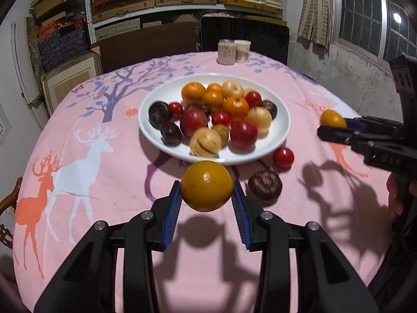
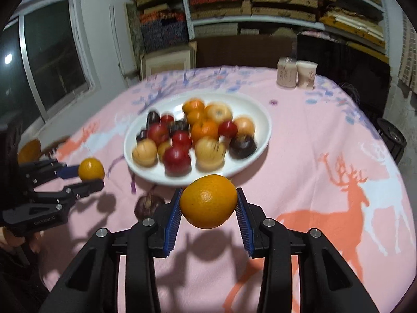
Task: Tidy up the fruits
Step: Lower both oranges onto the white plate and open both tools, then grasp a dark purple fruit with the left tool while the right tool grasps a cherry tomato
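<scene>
Oranges sit clamped in both claws above the tabletop's near edge: left claw (image 1: 207, 195) grips one orange (image 1: 207, 185), right claw (image 2: 208, 203) grips another orange (image 2: 208, 201), just short of the fruit plate (image 1: 156, 109).

The left gripper (image 1: 207, 195) angles downward above the table, blue pads clamped on either side of an orange (image 1: 207, 185). The right gripper (image 2: 208, 204) tilts down likewise, pads pressed against another orange (image 2: 208, 201).
</scene>
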`<state>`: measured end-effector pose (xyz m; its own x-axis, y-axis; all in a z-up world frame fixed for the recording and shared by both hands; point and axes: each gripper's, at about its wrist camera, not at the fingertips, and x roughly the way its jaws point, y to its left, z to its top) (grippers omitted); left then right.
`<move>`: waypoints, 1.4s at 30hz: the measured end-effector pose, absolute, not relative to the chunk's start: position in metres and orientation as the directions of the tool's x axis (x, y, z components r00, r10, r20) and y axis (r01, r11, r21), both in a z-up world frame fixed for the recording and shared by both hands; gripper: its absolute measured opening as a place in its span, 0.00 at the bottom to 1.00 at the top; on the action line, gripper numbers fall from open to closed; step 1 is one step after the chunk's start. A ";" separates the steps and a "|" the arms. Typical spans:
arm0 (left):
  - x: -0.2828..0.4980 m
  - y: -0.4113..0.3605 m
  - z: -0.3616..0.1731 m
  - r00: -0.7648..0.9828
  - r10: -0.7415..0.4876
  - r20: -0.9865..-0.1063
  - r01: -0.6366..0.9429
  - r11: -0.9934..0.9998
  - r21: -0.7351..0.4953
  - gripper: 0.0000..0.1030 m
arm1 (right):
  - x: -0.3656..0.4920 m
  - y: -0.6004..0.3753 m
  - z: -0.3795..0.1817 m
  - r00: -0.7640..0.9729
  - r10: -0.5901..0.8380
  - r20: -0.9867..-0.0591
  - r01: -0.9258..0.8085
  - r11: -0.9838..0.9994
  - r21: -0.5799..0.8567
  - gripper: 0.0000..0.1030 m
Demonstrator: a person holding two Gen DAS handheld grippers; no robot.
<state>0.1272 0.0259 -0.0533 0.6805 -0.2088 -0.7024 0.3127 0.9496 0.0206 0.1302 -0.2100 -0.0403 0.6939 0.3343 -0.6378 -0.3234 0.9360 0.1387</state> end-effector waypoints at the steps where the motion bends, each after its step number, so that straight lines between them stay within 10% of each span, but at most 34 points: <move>1: 0.131 0.028 -0.048 0.686 -0.211 -0.697 0.308 0.951 0.014 0.37 | 0.132 -0.213 -0.033 0.709 0.334 -0.621 -0.317 0.938 0.142 0.39; 16: 0.253 0.013 -0.034 0.688 -0.165 -0.707 0.254 0.967 0.022 0.37 | 0.230 -0.165 -0.008 0.752 0.326 -0.574 -0.352 0.934 0.069 0.39; 20: 0.269 0.014 -0.036 0.695 -0.150 -0.703 0.232 0.972 0.022 0.56 | 0.247 -0.149 -0.013 0.749 0.324 -0.578 -0.373 0.927 0.037 0.51; 42: 0.146 -0.054 -0.092 0.580 -0.239 -0.779 0.510 0.852 0.119 0.58 | 0.147 -0.226 -0.038 0.711 0.341 -0.614 -0.273 0.940 0.206 0.57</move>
<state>0.1459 -0.0543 -0.0918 0.5802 -0.2389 -0.7786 0.5100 0.8519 0.1187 0.1468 -0.2262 -0.0379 0.7115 0.3413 -0.6142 -0.2732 0.9397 0.2057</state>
